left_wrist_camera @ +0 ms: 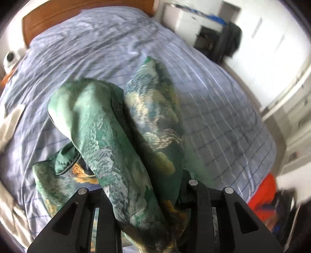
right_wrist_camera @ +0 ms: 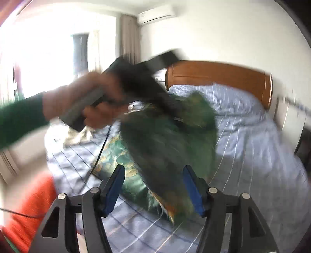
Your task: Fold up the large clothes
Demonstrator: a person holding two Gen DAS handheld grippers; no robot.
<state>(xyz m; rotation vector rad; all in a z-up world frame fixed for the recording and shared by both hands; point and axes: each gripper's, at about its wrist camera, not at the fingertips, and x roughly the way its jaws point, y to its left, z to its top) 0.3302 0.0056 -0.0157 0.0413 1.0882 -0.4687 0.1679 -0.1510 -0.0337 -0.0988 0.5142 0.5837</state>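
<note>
A large green garment (left_wrist_camera: 108,124) with a pale and orange landscape print lies partly on the bed and partly lifted. In the left wrist view a thick fold of it runs up between the jaws of my left gripper (left_wrist_camera: 143,196), which is shut on it; the fingertips are buried in cloth. In the right wrist view a hand (right_wrist_camera: 93,101) in a green sleeve holds that left gripper (right_wrist_camera: 175,109) with the garment (right_wrist_camera: 167,148) hanging from it, blurred. My right gripper (right_wrist_camera: 155,184) is open. Its blue pads (right_wrist_camera: 116,184) stand apart on either side of the hanging cloth without pressing it.
The bed (left_wrist_camera: 97,48) has a blue striped sheet and a wooden headboard (right_wrist_camera: 213,72). An orange item (right_wrist_camera: 33,204) sits at the near left edge, a beige cloth (left_wrist_camera: 9,124) at the far side. A thin black cable (right_wrist_camera: 101,151) crosses the sheet. White furniture (left_wrist_camera: 186,17) stands beyond.
</note>
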